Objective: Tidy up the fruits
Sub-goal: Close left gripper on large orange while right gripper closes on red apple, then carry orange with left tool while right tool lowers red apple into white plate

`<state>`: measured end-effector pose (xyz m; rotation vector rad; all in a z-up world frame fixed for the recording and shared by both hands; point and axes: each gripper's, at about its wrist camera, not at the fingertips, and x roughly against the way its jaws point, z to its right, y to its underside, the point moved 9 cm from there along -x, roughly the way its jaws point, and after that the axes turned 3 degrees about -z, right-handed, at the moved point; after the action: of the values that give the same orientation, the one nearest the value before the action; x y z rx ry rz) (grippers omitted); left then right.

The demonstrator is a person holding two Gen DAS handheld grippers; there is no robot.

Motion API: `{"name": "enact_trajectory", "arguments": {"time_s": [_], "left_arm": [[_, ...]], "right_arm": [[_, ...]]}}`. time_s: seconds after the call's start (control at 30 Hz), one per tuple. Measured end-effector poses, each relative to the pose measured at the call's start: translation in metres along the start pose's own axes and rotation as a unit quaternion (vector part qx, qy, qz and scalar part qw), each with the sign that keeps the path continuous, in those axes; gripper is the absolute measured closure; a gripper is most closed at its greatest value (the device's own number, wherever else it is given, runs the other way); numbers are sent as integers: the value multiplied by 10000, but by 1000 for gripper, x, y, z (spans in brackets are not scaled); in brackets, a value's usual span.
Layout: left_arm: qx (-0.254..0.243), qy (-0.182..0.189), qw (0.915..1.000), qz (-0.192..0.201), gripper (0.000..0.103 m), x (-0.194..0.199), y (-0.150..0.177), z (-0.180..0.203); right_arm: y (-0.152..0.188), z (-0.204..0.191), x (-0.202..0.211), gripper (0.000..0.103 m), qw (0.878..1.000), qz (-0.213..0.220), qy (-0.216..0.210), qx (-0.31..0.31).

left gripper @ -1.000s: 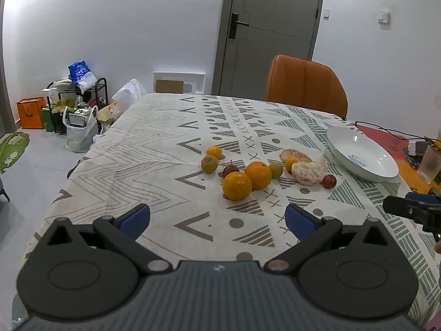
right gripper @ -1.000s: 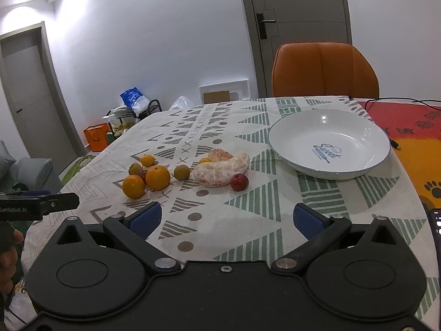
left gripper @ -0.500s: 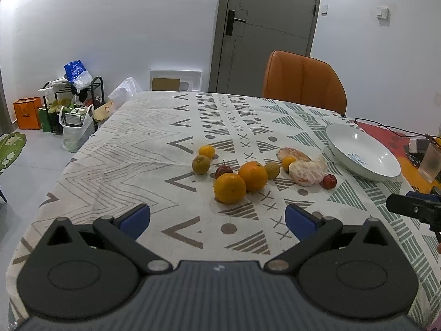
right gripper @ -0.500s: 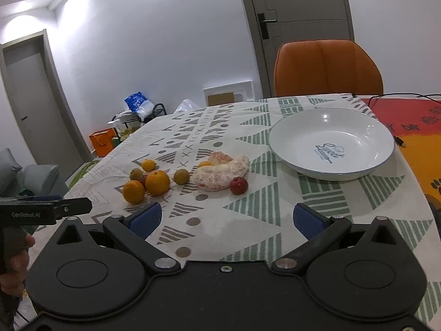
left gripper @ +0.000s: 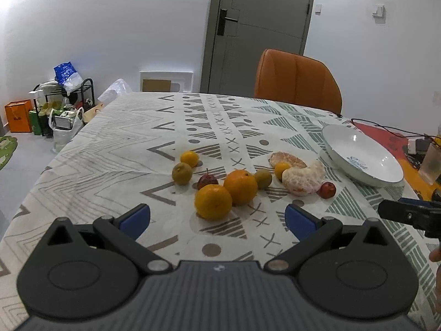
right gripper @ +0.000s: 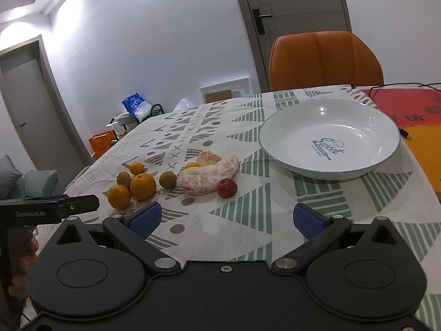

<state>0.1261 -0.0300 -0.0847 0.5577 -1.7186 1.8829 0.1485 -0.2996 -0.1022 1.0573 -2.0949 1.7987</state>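
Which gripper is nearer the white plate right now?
Right. The right gripper is open, with the white plate just ahead and slightly to its right. The left gripper is open in front of the oranges, the plate far off to its right.

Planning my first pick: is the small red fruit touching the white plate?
Apart. The right wrist view shows bare tablecloth between the small red fruit and the white plate.

1. Bare tablecloth (left gripper: 115, 165) left of the fruit cluster, easy way in.
2. Two big oranges (left gripper: 239, 186) sit up front, blocking the small fruits behind.
3. White plate (right gripper: 329, 140) is well apart from the peeled pomelo (right gripper: 209, 175).
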Motion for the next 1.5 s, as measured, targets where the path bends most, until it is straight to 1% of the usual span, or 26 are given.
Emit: {"name": "enact_trajectory", "arguments": {"time_s": [0.1, 0.2, 0.27, 0.33, 0.5, 0.57, 0.6, 0.67, 0.77, 0.9, 0.97, 1.1, 1.13, 1.17, 1.23, 1.27, 1.3, 1.37, 1.4, 1.5], "left_arm": [[-29, 14, 10000, -38, 0, -7, 0, 2], [45, 49, 9999, -78, 2, -15, 0, 0], [86, 24, 9999, -82, 2, -20, 0, -1], [126, -3, 9999, -91, 3, -24, -1, -4], [147, 57, 9998, -123, 13, -35, -4, -4], [141, 43, 9998, -160, 21, -40, -3, -5], [153, 58, 9997, -189, 24, -43, -3, -5], [184, 68, 9995, -242, 34, -49, -2, -6], [251, 65, 9992, -316, 44, -55, 1, -10], [319, 92, 9990, -289, 47, -58, 1, -13], [343, 94, 9990, -272, 51, -58, 1, -15], [388, 64, 9989, -251, 58, -60, -1, -16], [389, 64, 9989, -260, 63, -60, -1, -16], [397, 69, 9988, -270, 65, -61, -2, -17], [438, 78, 9986, -278, 65, -61, -2, -17], [449, 81, 9986, -278, 65, -60, -2, -17], [459, 85, 9985, -277, 65, -60, -2, -18], [476, 112, 9984, -280, 65, -58, -1, -16], [477, 126, 9984, -278, 65, -57, -1, -15], [447, 133, 9986, -237, 65, -54, -2, -14]], "right_arm": [[-1, 1, -6, 0, 10000, 2, -33, -6], [-3, 1, -11, 2, 9999, 4, -104, 11], [-3, 1, -15, 5, 9999, 4, -143, 13], [-4, 1, -20, 10, 9998, -16, -180, 5], [-4, -1, -32, 19, 9997, -96, -199, 57], [-4, -1, -37, 22, 9997, -127, -183, 75], [-4, -2, -39, 24, 9997, -140, -162, 95], [-5, -2, -44, 25, 9997, -162, -130, 127], [-5, -2, -51, 29, 9996, -201, -89, 159], [-5, -4, -62, 36, 9994, -287, -21, 206], [-6, -7, -67, 38, 9991, -304, 19, 291], [-7, -10, -79, 47, 9984, -334, 135, 435], [-7, -11, -81, 49, 9983, -337, 153, 455], [-7, -11, -83, 50, 9982, -342, 160, 463], [-8, -11, -86, 55, 9981, -310, 187, 505], [-9, -12, -88, 56, 9979, -300, 198, 532], [-9, -13, -89, 60, 9978, -287, 191, 564], [-9, -14, -89, 71, 9978, -292, 138, 583], [-9, -15, -88, 81, 9977, -304, 107, 590], [-10, -14, -85, 81, 9981, -250, 78, 552]]}}
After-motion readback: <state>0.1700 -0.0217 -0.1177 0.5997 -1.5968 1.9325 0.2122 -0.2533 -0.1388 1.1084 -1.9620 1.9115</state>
